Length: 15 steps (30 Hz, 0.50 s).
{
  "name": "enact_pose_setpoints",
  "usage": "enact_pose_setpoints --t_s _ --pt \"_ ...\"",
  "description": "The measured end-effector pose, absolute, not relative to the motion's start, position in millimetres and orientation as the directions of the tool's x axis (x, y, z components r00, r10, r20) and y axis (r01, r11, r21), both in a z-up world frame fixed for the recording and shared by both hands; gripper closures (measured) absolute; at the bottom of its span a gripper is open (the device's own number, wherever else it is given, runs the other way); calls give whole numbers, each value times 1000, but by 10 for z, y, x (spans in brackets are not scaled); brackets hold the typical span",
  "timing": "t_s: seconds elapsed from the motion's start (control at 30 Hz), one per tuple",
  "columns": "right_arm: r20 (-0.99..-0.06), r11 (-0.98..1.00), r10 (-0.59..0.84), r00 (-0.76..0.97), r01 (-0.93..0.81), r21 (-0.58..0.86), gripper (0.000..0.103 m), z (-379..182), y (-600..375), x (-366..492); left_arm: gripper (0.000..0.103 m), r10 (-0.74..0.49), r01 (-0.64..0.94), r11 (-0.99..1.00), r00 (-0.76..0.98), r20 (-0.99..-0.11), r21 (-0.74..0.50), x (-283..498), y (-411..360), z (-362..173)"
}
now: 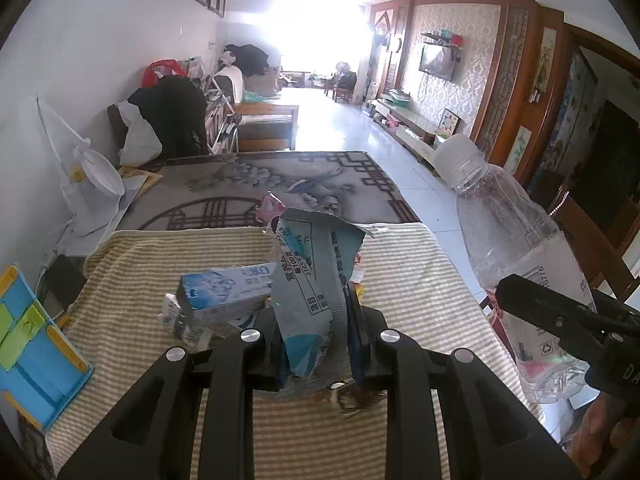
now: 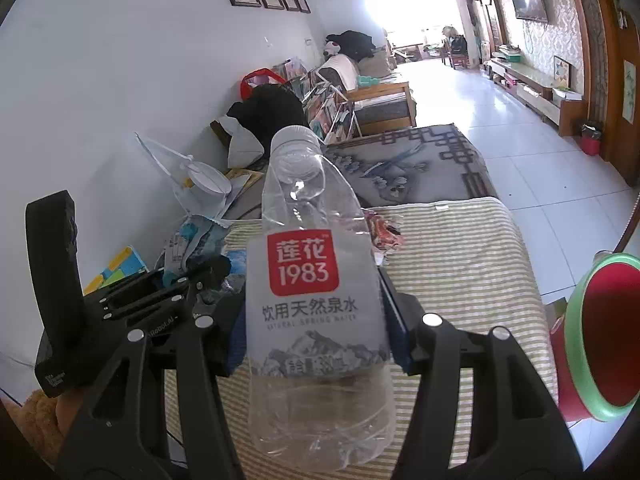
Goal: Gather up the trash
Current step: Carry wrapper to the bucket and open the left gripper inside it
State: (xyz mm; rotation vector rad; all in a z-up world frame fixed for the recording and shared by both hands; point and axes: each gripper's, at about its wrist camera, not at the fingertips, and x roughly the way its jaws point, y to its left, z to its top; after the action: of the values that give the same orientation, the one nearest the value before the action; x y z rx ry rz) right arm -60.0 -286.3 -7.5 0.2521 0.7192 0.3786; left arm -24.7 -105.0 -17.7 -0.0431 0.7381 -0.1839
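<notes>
A: Cloth, striped, covers the tabletop; its far edge meets a patterned mat and its right edge drops to open tiled floor. Left side crowded: wall, white fan, blue-and-yellow toy.

B: Room on the right?

A: Plenty, floor runs clear down the room. Red bin with green rim sits low at the right in the right wrist view.

B: Left gripper?

A: Left gripper tilted down over the cloth, jaws clamped on a torn grey-blue wrapper that stands up between them. Blue-white carton lies on the cloth just left of it, other scraps beside.

B: Right one?

A: Right gripper angled down too, jaws pressed on both sides of an empty clear water bottle, at the label, white cap pointing away. Bottle is lifted off the cloth. From the left wrist view it hangs at the right edge, past the cloth's corner. A hand shows under it.
</notes>
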Motion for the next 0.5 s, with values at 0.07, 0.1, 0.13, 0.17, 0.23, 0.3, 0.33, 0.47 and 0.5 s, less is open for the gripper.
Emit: enact_pose_setpoints --t_s 0.07,0.1,0.13,0.17,0.23,0.3,0.33,0.47,0.5 --pt "-588 900 427 687 -255 355 49 -71 -2966 -615 83 -177 147 984 726 -665 -102 -270 -1117 -174" --pt "-587 898 429 686 -258 355 49 -67 -3007 -621 83 -173 143 985 727 -665 -100 -287 -1173 -175" --pt "-587 898 431 685 -260 356 49 -63 -3032 -622 83 -170 140 985 727 -665 -99 -297 -1222 -177" --pt "-586 896 435 684 -265 356 49 -61 -3075 -622 83 -166 135 986 727 -667 -98 -316 -1282 -182" --pt "-585 894 441 681 -272 356 49 -58 -3162 -628 83 -159 128 987 726 -669 -96 -337 -1364 -194" --pt "-584 889 451 675 -279 363 49 -63 -3264 -643 83 -153 122 988 726 -671 -93 -354 -1442 -207" --pt "-584 887 454 673 -281 365 49 -69 -3302 -637 83 -150 120 989 726 -671 -91 -370 -1488 -207" --pt "-579 878 470 666 -288 381 49 -88 -3460 -654 83 -140 116 990 725 -675 -80 -430 -1654 -197" --pt "-578 876 474 665 -290 385 49 -92 -3490 -665 83 -137 116 990 725 -675 -76 -445 -1693 -195"
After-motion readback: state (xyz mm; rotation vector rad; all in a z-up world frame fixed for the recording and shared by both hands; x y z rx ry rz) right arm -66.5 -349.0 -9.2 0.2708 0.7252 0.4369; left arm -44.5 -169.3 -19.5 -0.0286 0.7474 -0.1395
